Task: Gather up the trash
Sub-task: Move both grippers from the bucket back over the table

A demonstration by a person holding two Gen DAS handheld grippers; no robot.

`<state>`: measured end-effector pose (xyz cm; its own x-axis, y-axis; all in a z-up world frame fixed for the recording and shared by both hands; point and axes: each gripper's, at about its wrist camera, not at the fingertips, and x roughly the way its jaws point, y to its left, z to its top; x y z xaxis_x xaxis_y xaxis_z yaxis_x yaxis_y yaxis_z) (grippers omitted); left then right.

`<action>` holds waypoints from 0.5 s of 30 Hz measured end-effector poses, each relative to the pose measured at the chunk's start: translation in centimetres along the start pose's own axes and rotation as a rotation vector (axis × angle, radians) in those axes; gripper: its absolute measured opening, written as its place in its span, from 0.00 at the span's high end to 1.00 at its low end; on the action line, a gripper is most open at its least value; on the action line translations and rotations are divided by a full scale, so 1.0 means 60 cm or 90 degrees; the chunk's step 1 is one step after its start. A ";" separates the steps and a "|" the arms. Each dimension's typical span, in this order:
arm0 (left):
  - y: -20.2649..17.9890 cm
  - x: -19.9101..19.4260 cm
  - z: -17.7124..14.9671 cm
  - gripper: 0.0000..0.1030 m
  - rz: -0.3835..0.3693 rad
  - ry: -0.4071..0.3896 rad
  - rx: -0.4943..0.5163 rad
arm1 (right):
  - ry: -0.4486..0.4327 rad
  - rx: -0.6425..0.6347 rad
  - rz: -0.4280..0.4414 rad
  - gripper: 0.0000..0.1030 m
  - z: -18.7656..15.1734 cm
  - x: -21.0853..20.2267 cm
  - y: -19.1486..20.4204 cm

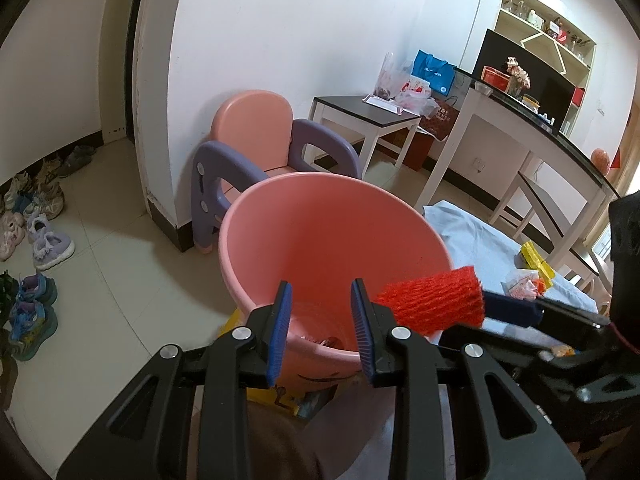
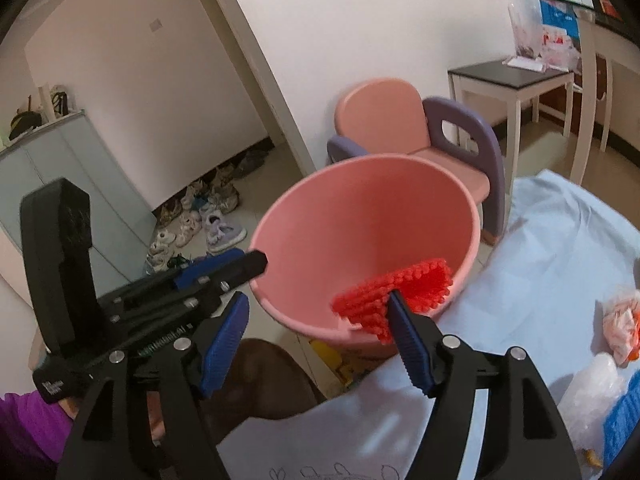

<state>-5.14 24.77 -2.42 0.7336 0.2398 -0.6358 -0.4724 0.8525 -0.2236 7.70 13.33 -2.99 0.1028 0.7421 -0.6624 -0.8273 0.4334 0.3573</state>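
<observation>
A pink bucket [image 1: 332, 240] stands beside the table; it also shows in the right wrist view [image 2: 360, 216]. My left gripper [image 1: 322, 320] is open, its jaws standing to either side of the bucket's near rim. My right gripper [image 2: 320, 336] is open over the bucket's rim. A red foam net [image 2: 396, 292] clings to its right finger [image 2: 412, 352] and hangs over the bucket mouth. In the left wrist view the net [image 1: 436, 300] sits at the right gripper's tip. Some trash lies at the bucket's bottom [image 1: 320, 340].
A pink and purple child's chair [image 1: 264, 148] stands behind the bucket. A light blue cloth covers the table [image 2: 560, 248], with crumpled wrappers [image 2: 620, 320] and a clear plastic bag [image 2: 592, 392] on it. Shoes [image 1: 36, 232] line the floor at left.
</observation>
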 end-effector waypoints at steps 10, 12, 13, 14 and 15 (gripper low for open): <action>0.000 -0.002 0.000 0.70 -0.005 0.004 0.006 | -0.026 0.010 -0.003 0.33 -0.013 -0.036 -0.011; -0.004 -0.003 0.000 0.70 -0.005 0.005 0.010 | -0.042 0.006 0.001 0.33 -0.007 -0.045 -0.008; -0.004 -0.004 -0.001 0.70 -0.005 0.005 0.010 | -0.046 0.004 0.002 0.33 -0.005 -0.048 -0.006; -0.004 -0.006 -0.001 0.70 -0.005 0.004 0.010 | -0.050 0.001 0.001 0.33 -0.003 -0.051 -0.004; -0.004 -0.007 -0.001 0.70 -0.005 0.004 0.010 | -0.053 -0.003 -0.001 0.33 -0.003 -0.054 -0.003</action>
<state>-5.36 24.45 -2.11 0.7348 0.2300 -0.6382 -0.4583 0.8618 -0.2171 7.41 10.80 -1.02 0.1492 0.7814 -0.6059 -0.8299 0.4321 0.3530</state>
